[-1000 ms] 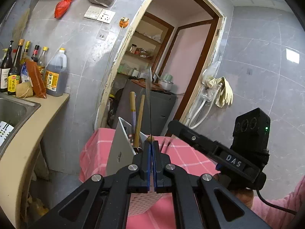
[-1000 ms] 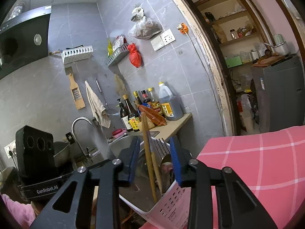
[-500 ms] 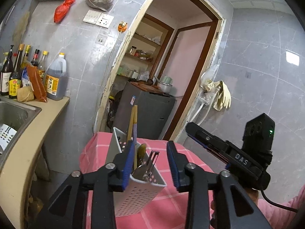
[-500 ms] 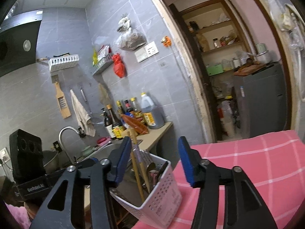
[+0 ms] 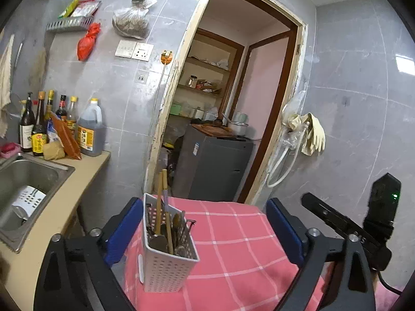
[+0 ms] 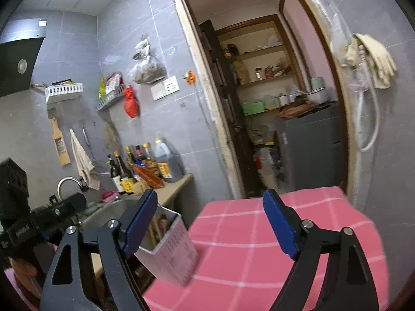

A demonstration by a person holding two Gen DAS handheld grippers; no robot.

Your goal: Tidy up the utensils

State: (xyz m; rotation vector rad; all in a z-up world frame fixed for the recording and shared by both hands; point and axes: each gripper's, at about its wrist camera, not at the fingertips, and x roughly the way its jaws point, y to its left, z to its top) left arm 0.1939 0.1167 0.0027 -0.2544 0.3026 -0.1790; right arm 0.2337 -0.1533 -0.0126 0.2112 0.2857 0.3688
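Left wrist view: the left claw (image 5: 205,229) is spread wide and holds nothing, its blue pads (image 5: 121,230) standing far apart, one at each side of the frame. It points level across the pink checked cloth (image 5: 233,243) toward the doorway (image 5: 233,108). Between the pads, closer to the left one, the white perforated utensil holder (image 5: 166,259) stands upright on the cloth near its left edge. Chopsticks (image 5: 160,202) rise tall from it, with spoons and forks (image 5: 179,230) packed beside them. The right claw (image 5: 345,225) shows at the right edge as a black body, lifted above the cloth. Right wrist view: the right claw (image 6: 211,226) is also spread wide and empty, tilted slightly, aimed over the cloth (image 6: 259,246). The holder (image 6: 171,251) sits just behind its left pad (image 6: 140,223), blurred. The steel sink (image 5: 23,181) lies left of the cloth.
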